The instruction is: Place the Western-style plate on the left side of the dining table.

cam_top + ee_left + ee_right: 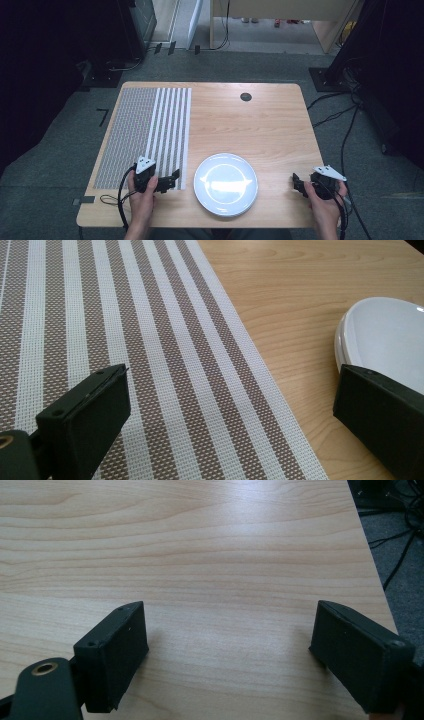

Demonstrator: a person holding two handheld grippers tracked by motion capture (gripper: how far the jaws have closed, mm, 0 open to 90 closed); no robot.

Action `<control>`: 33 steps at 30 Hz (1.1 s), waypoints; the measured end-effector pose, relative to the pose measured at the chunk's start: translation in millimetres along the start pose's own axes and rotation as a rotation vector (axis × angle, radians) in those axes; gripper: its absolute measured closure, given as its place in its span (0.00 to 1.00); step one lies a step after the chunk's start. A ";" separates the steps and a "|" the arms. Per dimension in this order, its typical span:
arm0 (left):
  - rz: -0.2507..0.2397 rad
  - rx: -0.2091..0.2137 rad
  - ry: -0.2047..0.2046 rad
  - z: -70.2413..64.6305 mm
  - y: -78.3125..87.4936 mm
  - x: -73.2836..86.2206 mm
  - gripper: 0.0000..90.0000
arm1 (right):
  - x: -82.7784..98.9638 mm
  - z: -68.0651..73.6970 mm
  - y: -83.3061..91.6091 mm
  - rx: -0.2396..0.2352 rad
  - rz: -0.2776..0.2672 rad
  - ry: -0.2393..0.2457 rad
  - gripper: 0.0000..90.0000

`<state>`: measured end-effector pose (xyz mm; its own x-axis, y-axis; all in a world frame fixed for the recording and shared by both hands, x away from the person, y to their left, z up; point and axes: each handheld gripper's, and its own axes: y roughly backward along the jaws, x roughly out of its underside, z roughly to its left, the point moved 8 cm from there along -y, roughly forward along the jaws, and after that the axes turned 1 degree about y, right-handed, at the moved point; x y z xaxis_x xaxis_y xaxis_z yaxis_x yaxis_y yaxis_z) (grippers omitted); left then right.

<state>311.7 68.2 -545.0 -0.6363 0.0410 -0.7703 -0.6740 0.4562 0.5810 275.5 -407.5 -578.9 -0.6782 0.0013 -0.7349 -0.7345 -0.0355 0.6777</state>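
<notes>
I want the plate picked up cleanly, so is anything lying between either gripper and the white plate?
Nothing visible does. The white plate sits on bare wood, with the left gripper open over the striped placemat edge beside it. The right gripper, also open, has plain table between it and the plate.

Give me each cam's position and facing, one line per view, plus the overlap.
High view: above the person's side, looking forward and down on the table; both forearms, left tongs, right tongs.
Left gripper view: rides the left tongs, facing the striped mat and plate; jaws apart.
Right gripper view: rides the right tongs, facing bare wood; jaws apart.
Shared: high and left views show mat and plate.
</notes>
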 end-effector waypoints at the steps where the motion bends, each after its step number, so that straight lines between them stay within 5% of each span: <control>1: -0.002 0.001 0.001 -1.4 0.1 1.1 0.02 | 0.1 1.4 0.5 -0.007 -0.001 0.001 0.16; 9: 0.014 0.047 0.003 -9.4 -1.1 3.1 0.02 | -10.8 17.3 12.6 -0.055 -0.071 -0.015 0.18; 15: 0.018 0.037 0.001 -8.7 -1.5 3.8 0.02 | -14.8 30.5 16.6 -0.082 -0.098 -0.014 0.20; 27: 0.021 0.043 -0.007 -12.2 -1.6 4.2 0.02 | -16.6 61.2 20.0 -0.143 -0.106 0.040 0.22; 33: 0.024 0.077 0.001 -17.7 -2.4 4.4 0.02 | -19.1 72.5 21.3 -0.178 -0.129 0.012 0.26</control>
<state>303.9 51.5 -545.2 -0.6524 0.0517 -0.7562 -0.6277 0.5222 0.5773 271.0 -335.8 -548.6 -0.5779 0.0050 -0.8161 -0.7982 -0.2121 0.5639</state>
